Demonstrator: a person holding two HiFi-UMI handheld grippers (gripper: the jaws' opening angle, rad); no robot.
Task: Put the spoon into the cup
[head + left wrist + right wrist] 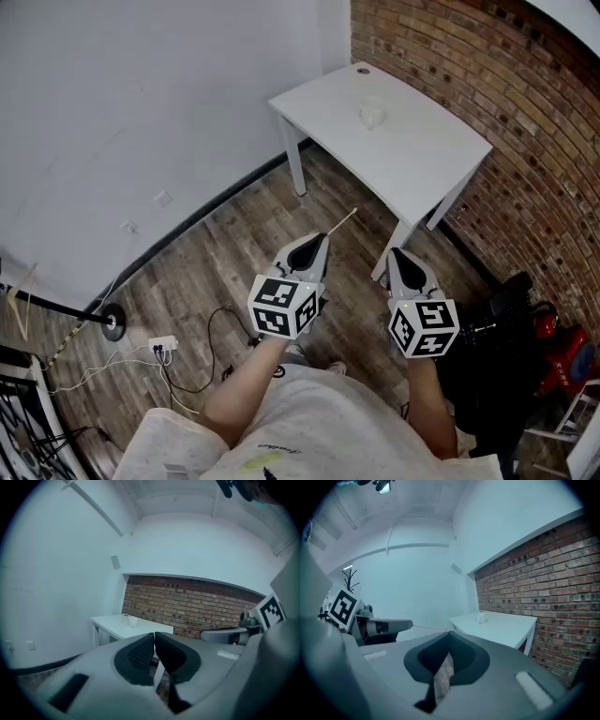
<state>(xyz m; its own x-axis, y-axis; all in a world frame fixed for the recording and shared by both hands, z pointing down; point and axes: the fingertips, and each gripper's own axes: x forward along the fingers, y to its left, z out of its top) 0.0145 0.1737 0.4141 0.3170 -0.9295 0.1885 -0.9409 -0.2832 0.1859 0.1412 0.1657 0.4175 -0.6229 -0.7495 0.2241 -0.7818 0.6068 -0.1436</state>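
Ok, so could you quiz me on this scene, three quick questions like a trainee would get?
1. The cup stands on: A) floor B) table C) shelf.
2. Fill in: the spoon is held by the ___ gripper.
3. True or false: the spoon is in the cup.
Key: 1 B; 2 left gripper; 3 false.
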